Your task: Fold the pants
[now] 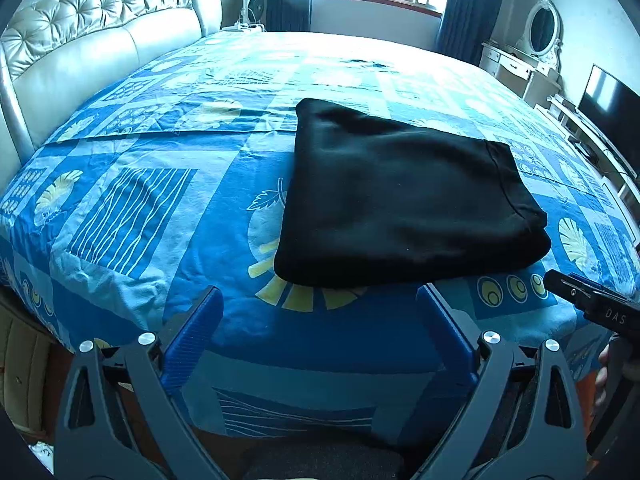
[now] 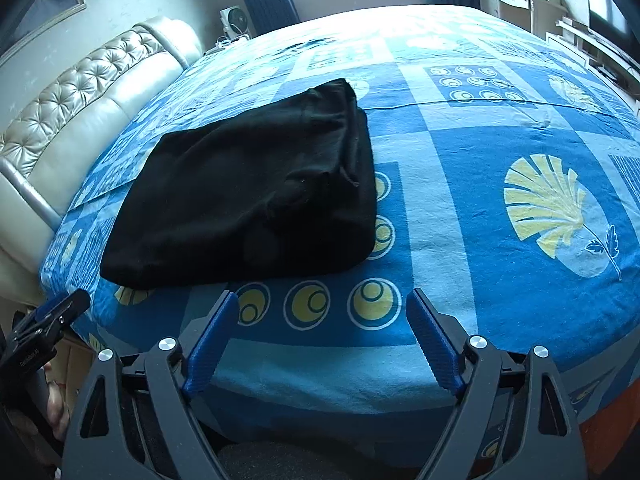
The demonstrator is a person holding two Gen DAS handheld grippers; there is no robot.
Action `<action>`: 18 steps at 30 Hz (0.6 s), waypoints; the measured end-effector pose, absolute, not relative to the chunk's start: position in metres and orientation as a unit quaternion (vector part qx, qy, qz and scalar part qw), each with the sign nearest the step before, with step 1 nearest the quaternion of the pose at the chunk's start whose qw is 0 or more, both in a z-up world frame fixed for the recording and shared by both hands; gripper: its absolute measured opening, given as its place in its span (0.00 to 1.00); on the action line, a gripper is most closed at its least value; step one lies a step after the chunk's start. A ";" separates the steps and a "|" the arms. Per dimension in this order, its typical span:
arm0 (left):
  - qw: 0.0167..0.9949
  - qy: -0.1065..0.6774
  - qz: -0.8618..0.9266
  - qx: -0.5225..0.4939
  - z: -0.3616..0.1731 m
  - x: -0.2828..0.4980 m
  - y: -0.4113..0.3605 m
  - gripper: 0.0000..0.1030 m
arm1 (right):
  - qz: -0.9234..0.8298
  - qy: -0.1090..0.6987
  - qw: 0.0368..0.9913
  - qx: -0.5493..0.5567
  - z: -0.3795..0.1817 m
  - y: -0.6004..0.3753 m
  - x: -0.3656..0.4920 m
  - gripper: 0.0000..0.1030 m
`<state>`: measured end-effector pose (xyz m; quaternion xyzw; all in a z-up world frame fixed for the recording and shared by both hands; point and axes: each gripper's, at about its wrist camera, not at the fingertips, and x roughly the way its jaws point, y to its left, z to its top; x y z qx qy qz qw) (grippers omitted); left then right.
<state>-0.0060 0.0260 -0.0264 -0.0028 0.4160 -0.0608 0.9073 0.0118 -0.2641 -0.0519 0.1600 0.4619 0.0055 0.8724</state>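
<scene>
The pants (image 1: pixel 404 196) lie folded into a compact black stack on the bed (image 1: pixel 160 208), near its front edge. Both the left gripper (image 1: pixel 320 300) and the right gripper (image 2: pixel 322 304) hover spread wide and empty at that edge, just short of the stack. It sits ahead-right of the left and ahead-left of the right, about equally near; folding looks done.

Black pants (image 1: pixel 404 196) lie on a blue bedsheet (image 1: pixel 140 208) patterned with yellow shells and circles.
</scene>
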 end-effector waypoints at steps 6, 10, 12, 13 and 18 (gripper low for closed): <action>0.908 0.416 -0.060 -0.006 -0.027 -0.005 0.025 0.95 | 0.009 0.462 0.875 0.143 -0.051 -0.255 0.007 0.82; 0.909 0.411 -0.065 -0.006 -0.025 -0.006 0.025 0.95 | 0.010 0.461 0.877 0.135 -0.051 -0.250 0.007 0.82; 0.910 0.408 -0.066 -0.004 -0.025 -0.007 0.024 0.95 | 0.008 0.461 0.877 0.133 -0.052 -0.249 0.006 0.82; 0.911 0.408 -0.066 -0.004 -0.024 -0.006 0.024 0.95 | 0.007 0.460 0.878 0.133 -0.052 -0.248 0.006 0.82; 0.911 0.406 -0.069 -0.001 -0.024 -0.007 0.021 0.95 | -0.001 0.453 0.882 0.130 -0.053 -0.249 0.004 0.82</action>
